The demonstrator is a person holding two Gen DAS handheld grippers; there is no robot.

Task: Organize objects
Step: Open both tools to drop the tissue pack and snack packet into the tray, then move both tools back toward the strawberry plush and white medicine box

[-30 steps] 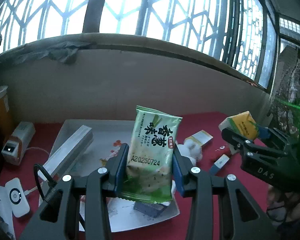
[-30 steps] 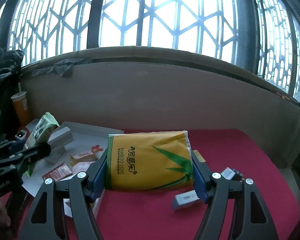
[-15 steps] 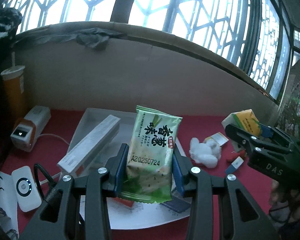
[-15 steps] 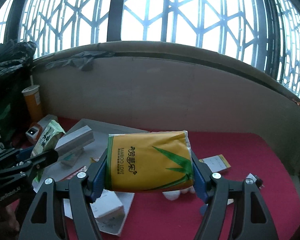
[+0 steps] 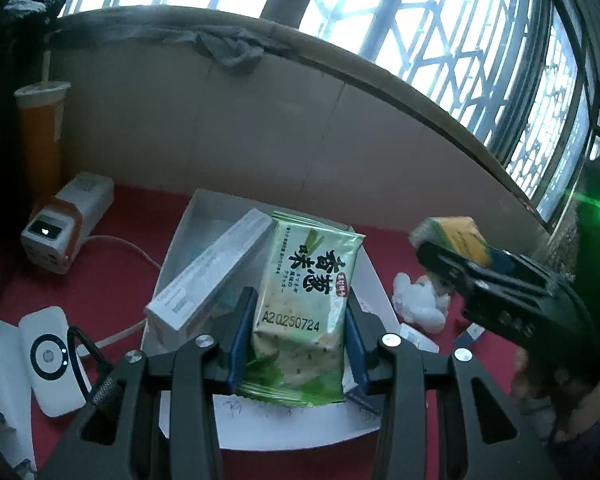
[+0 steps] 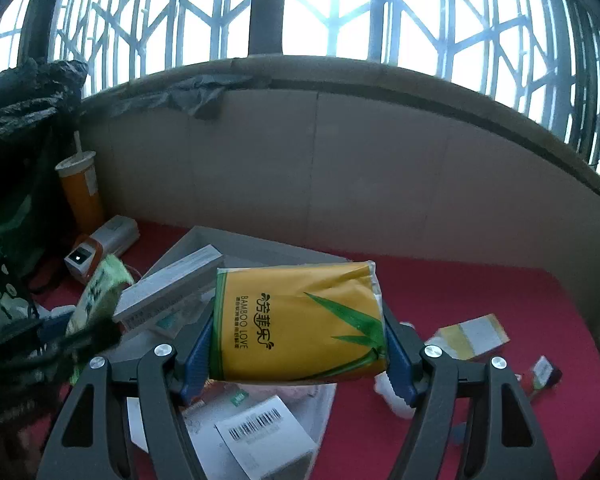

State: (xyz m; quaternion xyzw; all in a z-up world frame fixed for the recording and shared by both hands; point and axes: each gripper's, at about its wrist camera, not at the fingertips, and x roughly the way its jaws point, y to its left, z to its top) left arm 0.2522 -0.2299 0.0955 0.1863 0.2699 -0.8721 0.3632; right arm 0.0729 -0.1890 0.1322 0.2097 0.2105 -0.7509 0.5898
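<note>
My left gripper (image 5: 298, 332) is shut on a green snack packet (image 5: 306, 300), held upright above the white tray (image 5: 284, 424). A long grey box (image 5: 212, 274) leans in that tray, just left of the packet. My right gripper (image 6: 296, 336) is shut on a yellow tissue pack (image 6: 300, 320) printed with bamboo leaves, held over the tray's right edge (image 6: 328, 400). In the left wrist view the right gripper (image 5: 512, 292) and its yellow tissue pack (image 5: 460, 236) show at the right. The left gripper and green packet (image 6: 100, 300) appear blurred at the left of the right wrist view.
On the red tablecloth lie white cotton balls (image 5: 418, 304), a yellow-white carton (image 6: 470, 336) and small packets (image 6: 544, 370). An orange drink cup (image 5: 40, 136), a white-orange device (image 5: 66, 222) with its cable and a white charger (image 5: 52, 356) sit at the left. A barcoded white box (image 6: 264, 444) lies in the tray.
Both grippers have carried their loads leftward. The tray and grey box now sit more under them. The cup and white-orange device have come further into view, and the left gripper has rolled.
</note>
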